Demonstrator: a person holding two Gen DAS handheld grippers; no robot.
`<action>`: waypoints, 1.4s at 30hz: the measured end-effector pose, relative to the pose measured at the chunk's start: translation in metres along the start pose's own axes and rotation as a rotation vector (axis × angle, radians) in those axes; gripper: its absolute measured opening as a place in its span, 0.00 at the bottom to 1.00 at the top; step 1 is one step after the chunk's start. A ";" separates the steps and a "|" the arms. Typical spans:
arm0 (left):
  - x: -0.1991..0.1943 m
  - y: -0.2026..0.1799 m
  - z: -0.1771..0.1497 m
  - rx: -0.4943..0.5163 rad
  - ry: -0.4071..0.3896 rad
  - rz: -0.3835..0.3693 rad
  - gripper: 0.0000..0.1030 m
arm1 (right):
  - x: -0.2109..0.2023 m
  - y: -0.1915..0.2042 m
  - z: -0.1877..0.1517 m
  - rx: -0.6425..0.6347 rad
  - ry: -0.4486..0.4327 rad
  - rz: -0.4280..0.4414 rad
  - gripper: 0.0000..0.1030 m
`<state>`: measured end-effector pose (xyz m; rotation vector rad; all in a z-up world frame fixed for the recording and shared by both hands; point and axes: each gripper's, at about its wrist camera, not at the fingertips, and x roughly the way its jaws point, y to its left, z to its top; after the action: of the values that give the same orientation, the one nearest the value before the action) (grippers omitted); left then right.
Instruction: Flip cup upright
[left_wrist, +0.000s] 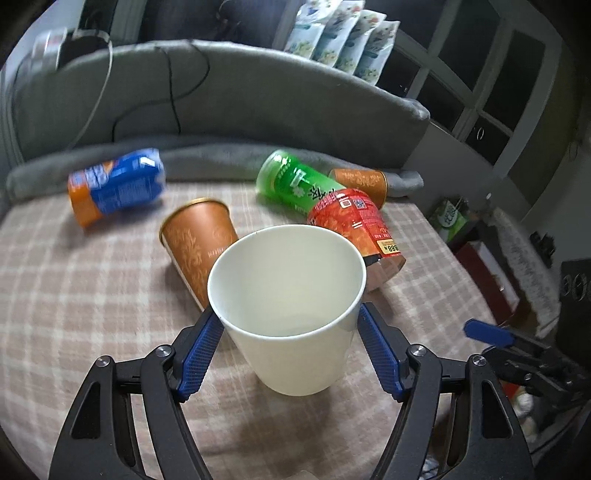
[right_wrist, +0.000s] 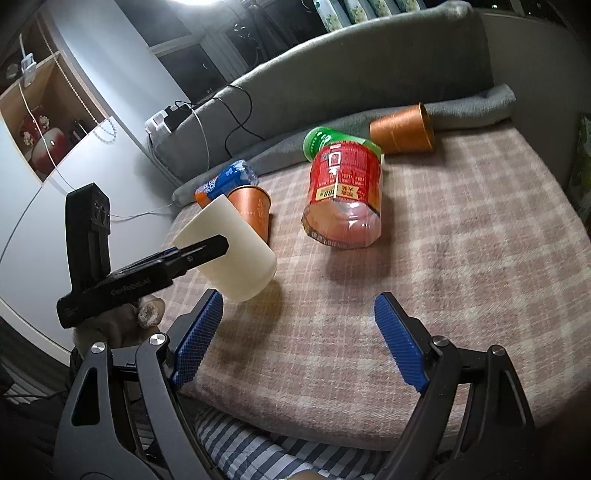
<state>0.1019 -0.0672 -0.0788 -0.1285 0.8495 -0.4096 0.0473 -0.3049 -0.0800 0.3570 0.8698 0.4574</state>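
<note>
Above the blanket (left_wrist: 92, 295), left gripper (left_wrist: 288, 321) clamps tilted white cup (left_wrist: 291, 314).

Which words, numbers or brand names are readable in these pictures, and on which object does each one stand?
"888": yellow tag on the red-labelled plastic bottle.
"GenRobot.AI", faint: black body of the left gripper.
Green bottle: large white characters, not legible.
Blue-and-orange bottle: blurred.
Copper paper cup: print too faint.

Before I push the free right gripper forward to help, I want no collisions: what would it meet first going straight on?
Probably the red-labelled bottle, lying on the checked blanket straight ahead of the open right gripper. The white cup in the left gripper sits off to the left. Depth is uncertain.
</note>
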 end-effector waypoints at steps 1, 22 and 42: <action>0.001 -0.003 0.000 0.018 -0.009 0.015 0.72 | -0.001 0.000 0.000 0.001 -0.004 0.000 0.84; 0.022 -0.033 -0.008 0.182 -0.048 0.138 0.72 | -0.014 0.001 -0.001 -0.044 -0.067 -0.118 0.84; 0.025 -0.042 -0.013 0.223 -0.061 0.141 0.72 | -0.021 0.003 -0.003 -0.073 -0.095 -0.192 0.84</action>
<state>0.0946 -0.1152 -0.0936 0.1243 0.7429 -0.3632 0.0329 -0.3124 -0.0667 0.2233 0.7845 0.2915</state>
